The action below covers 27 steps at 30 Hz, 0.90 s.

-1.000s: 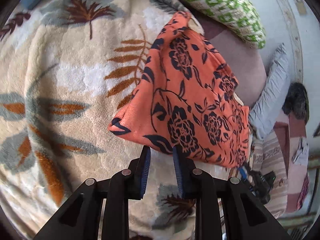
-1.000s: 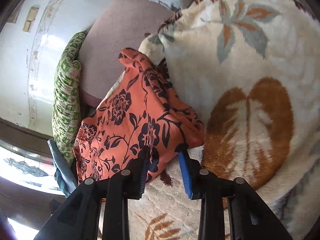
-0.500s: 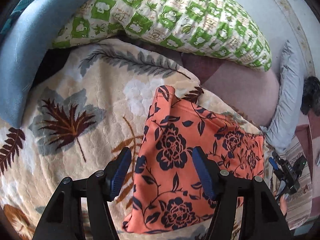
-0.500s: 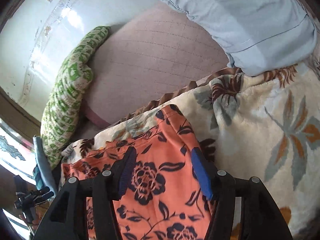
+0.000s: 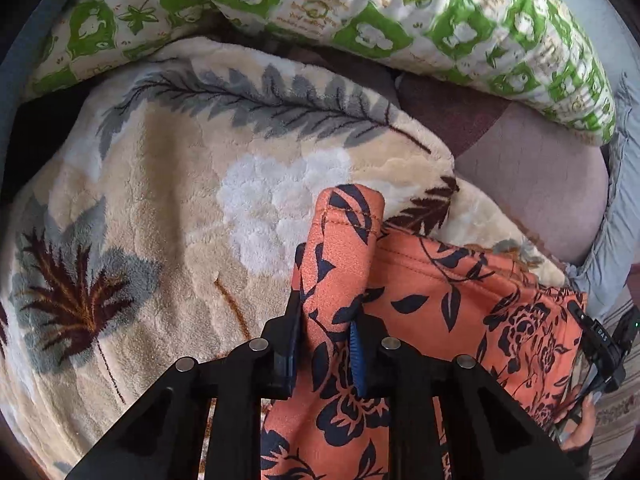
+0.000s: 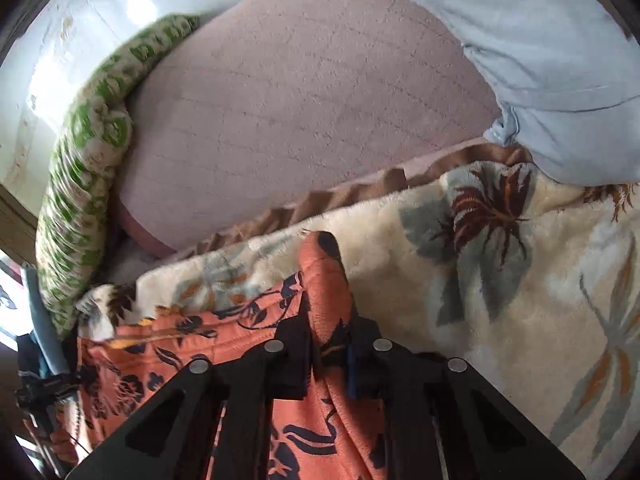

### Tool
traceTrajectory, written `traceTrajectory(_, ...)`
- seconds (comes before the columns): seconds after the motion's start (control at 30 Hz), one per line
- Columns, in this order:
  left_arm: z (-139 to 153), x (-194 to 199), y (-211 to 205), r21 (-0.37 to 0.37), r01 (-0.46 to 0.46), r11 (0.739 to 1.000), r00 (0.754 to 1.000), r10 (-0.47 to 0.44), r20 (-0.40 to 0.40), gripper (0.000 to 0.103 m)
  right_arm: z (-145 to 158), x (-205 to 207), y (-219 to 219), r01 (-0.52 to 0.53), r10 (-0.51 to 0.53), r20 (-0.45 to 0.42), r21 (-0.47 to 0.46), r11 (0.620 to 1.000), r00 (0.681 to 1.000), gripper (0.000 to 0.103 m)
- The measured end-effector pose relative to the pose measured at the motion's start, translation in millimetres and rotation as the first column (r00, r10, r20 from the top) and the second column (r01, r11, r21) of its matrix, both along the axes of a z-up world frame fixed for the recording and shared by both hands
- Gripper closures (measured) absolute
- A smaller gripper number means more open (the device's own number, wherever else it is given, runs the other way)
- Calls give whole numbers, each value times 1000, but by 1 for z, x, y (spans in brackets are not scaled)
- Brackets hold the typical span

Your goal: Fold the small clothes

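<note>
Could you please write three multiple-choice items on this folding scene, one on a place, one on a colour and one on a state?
1. Where does the garment lie?
A. on the leaf-print blanket
B. on a bare wooden floor
C. inside a basket

2. What colour is the garment?
A. plain white
B. orange with dark flowers
C. green and white checks

3. How does the left gripper stand?
A. wide open, far above the cloth
B. shut on nothing
C. shut on a fold of the garment

Answers:
1 A, since the fleecy blanket shows under and around the cloth.
2 B, since the orange fabric bears dark floral print; the green checks belong to the pillow.
3 C, since a ridge of cloth is pinched between its pads, which have just been closing; the right gripper pinches another fold likewise.
</note>
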State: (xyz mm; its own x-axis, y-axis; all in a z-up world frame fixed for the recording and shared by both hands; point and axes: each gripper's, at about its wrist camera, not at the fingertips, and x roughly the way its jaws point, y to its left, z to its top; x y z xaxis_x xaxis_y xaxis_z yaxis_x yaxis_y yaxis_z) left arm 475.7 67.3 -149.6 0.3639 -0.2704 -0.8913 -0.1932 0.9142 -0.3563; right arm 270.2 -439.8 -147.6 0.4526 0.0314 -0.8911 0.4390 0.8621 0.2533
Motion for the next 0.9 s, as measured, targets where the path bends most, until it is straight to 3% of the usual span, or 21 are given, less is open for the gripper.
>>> traceTrajectory(0.07, 6, -1, 8, 1, -29, 1000, 998, 29, 54, 91, 20, -8, -9, 31, -31, 111, 4, 1000, 993, 97)
traceTrajectory(0.1, 5, 0, 12, 15, -48, 999, 997, 47, 57, 91, 19, -9, -15, 54, -54, 113, 3, 999, 992, 97)
traceTrajectory(0.27, -26, 10, 18, 116, -100, 988, 995, 102, -12, 92, -30, -6, -27, 92, -95, -80, -40, 995, 992, 95)
traceTrajectory(0.33, -24, 9, 22, 91, -123, 988, 992, 125, -13, 92, -41, -9, -25, 99, -103, -104, -39, 994, 989, 87)
traceTrajectory(0.43, -6, -1, 32, 34, -126, 991, 992, 127, -5, 92, -23, -18, -24, 139, -143, -78, -46, 989, 987, 79)
traceTrajectory(0.53, 23, -31, 43, -42, -94, 995, 994, 96, 56, 92, 16, -34, -5, 85, -84, 22, -56, 995, 996, 77)
traceTrajectory(0.6, 39, -54, 39, -69, -44, 997, 993, 51, 109, 89, 37, -53, 14, 21, -16, 95, -48, 999, 995, 69)
traceTrajectory(0.67, 42, -79, 35, -105, -8, 994, 991, 22, 130, 80, 44, -77, 28, -8, 9, 144, -6, 1000, 990, 63)
traceTrajectory(0.77, 27, -107, 27, -126, 19, 992, 995, -6, 97, 77, 27, -104, 38, 8, -13, 111, 41, 999, 994, 62)
traceTrajectory(0.87, -6, -119, 18, -72, 12, 997, 1000, -11, 16, 78, -9, -123, 29, 75, -75, 0, 42, 996, 997, 65)
traceTrajectory(0.9, -10, -122, 16, -60, 4, 998, 999, -2, 37, 78, -16, -128, 27, 92, -92, 1, 60, 994, 996, 68)
